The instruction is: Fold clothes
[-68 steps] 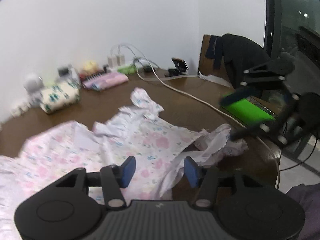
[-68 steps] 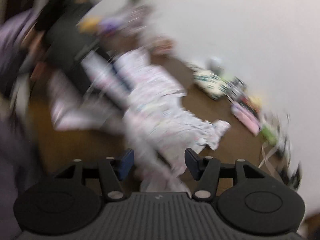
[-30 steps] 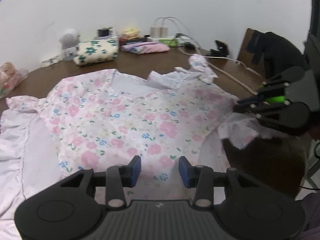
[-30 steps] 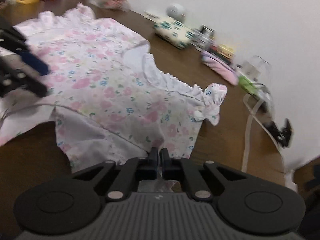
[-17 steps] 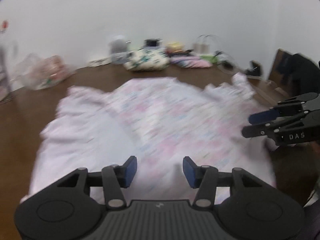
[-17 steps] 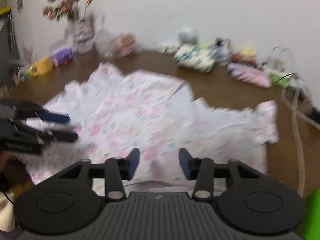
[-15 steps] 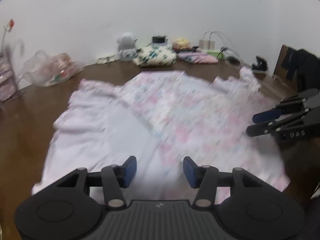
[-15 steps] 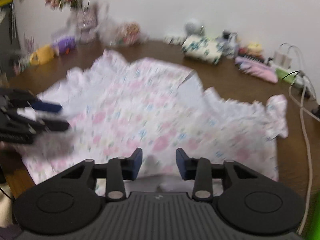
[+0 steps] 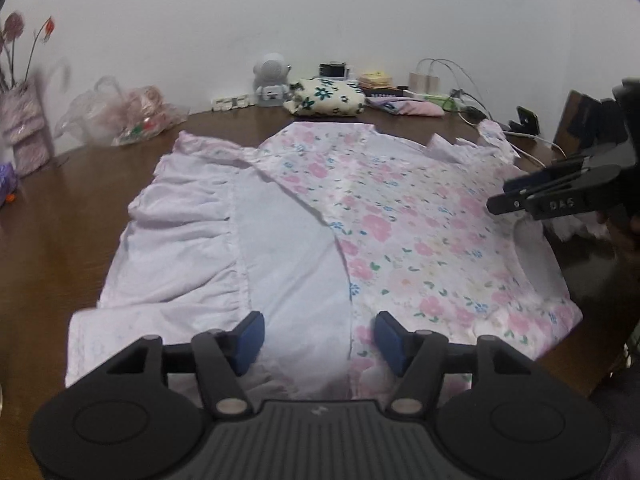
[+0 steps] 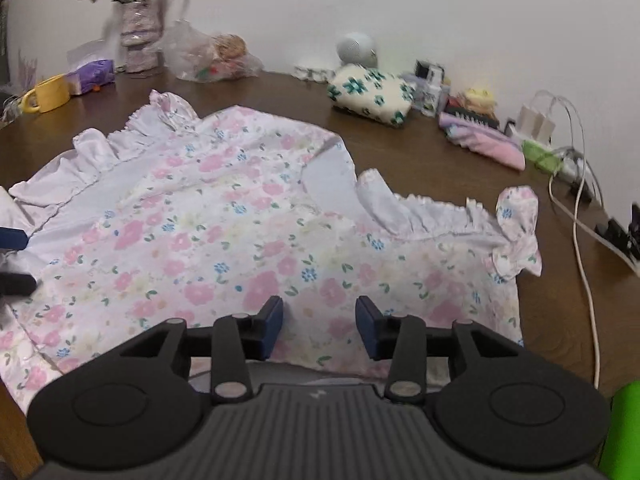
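Note:
A pink floral garment with white ruffled edges (image 9: pixel 404 220) lies spread flat on the brown table (image 9: pixel 60 208); part of its pale inner side (image 9: pixel 288 248) shows on the left. It also fills the right wrist view (image 10: pixel 240 232). My left gripper (image 9: pixel 318 338) is open and empty over the garment's near hem. My right gripper (image 10: pixel 319 326) is open and empty over the near hem on the right side; it also shows in the left wrist view (image 9: pixel 520 196) at the right edge.
Along the far wall stand a folded cream floral cloth (image 10: pixel 370 94), a folded pink cloth (image 10: pixel 484 140), chargers with white cables (image 10: pixel 576 200), a plastic bag (image 10: pixel 212 58), a flower vase (image 10: pixel 138 36) and a yellow mug (image 10: pixel 48 94). A green object (image 10: pixel 622 432) sits at the lower right.
The right gripper, shut on the hem a second ago, has let go and opened. Both grippers have drawn back to the near edge; the garment now lies flat.

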`<state>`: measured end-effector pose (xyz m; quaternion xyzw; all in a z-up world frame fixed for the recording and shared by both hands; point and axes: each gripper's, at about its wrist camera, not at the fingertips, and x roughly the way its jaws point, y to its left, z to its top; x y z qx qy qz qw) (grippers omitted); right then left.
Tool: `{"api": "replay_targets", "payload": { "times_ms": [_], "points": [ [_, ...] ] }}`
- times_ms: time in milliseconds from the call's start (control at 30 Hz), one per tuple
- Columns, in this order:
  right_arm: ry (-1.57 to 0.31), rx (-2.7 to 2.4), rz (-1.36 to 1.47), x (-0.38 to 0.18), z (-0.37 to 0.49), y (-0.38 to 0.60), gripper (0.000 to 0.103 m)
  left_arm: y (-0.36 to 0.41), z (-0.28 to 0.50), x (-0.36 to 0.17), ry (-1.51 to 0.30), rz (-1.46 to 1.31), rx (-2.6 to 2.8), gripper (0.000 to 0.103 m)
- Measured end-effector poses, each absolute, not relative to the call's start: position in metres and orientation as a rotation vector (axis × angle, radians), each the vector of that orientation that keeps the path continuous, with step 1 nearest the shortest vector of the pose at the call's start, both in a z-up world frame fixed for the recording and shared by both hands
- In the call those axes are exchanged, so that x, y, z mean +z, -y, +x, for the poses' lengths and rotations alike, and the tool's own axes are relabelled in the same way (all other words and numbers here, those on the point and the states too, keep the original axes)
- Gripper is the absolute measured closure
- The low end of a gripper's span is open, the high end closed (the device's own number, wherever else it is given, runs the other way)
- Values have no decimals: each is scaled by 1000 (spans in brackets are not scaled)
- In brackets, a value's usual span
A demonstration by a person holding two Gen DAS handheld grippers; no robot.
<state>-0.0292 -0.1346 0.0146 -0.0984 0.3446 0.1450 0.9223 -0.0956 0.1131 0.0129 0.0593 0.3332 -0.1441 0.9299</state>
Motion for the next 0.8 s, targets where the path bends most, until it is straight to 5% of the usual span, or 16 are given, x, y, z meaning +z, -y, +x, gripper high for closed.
{"api": "replay_targets", "payload": {
  "times_ms": [133, 200, 567, 733, 800],
  "points": [
    [-630, 534, -255, 26, -67, 138, 51, -133, -112, 28, -593, 47, -333, 38],
    [-580, 675, -310, 29, -89, 140, 38, -149, -123, 35, -558, 13, -388, 21],
    [-605, 897, -409, 22, -112, 135, 35, -175, -160, 18, -631, 161, -481, 21],
    [-660, 908, -387, 10, -104, 125, 52, -181, -152, 8, -663, 177, -455, 42],
    [-675, 899, -332, 8, -98, 131, 69, -187, -145, 11, -676, 161, -455, 67]
  ]
}}
